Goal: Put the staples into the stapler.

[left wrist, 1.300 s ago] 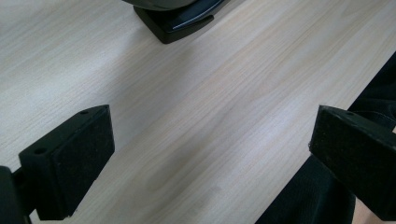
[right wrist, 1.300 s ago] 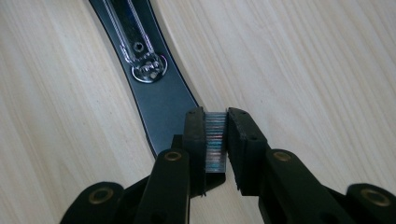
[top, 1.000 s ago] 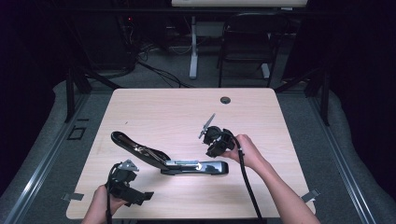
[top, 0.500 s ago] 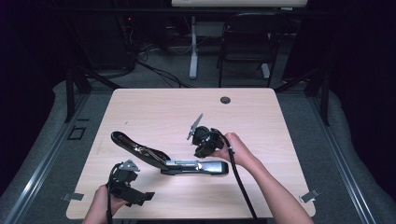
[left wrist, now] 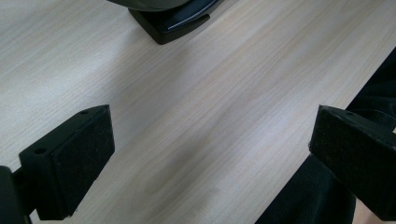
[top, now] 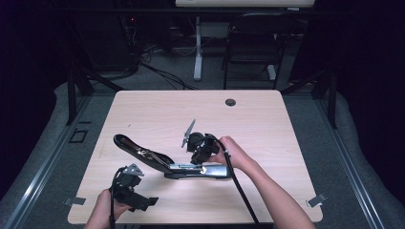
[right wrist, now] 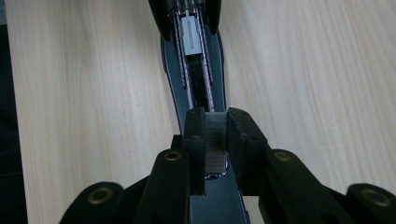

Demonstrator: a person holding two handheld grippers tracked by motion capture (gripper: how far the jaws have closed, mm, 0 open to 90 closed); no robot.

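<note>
A black stapler [top: 205,171] lies swung open on the wooden table [top: 267,124], its lid [top: 138,150] raised toward the left. My right gripper [top: 198,148] hovers over the stapler's base, shut on a short strip of staples [right wrist: 215,140]. In the right gripper view the strip sits just above the open staple channel [right wrist: 194,70]. My left gripper [top: 136,198] rests near the table's front left edge. Its jaws stand wide open with bare wood between them [left wrist: 210,135]. One end of the stapler [left wrist: 173,18] shows beyond them.
A dark round grommet [top: 230,102] sits near the table's far edge. Tape strips [top: 316,200] mark the front corners. A chair [top: 253,43] and desk legs stand behind the table. Bare wood stretches across the far half and the right side.
My right gripper has moved left with the staple strip, from right of the stapler to over its base. The left gripper has stayed put.
</note>
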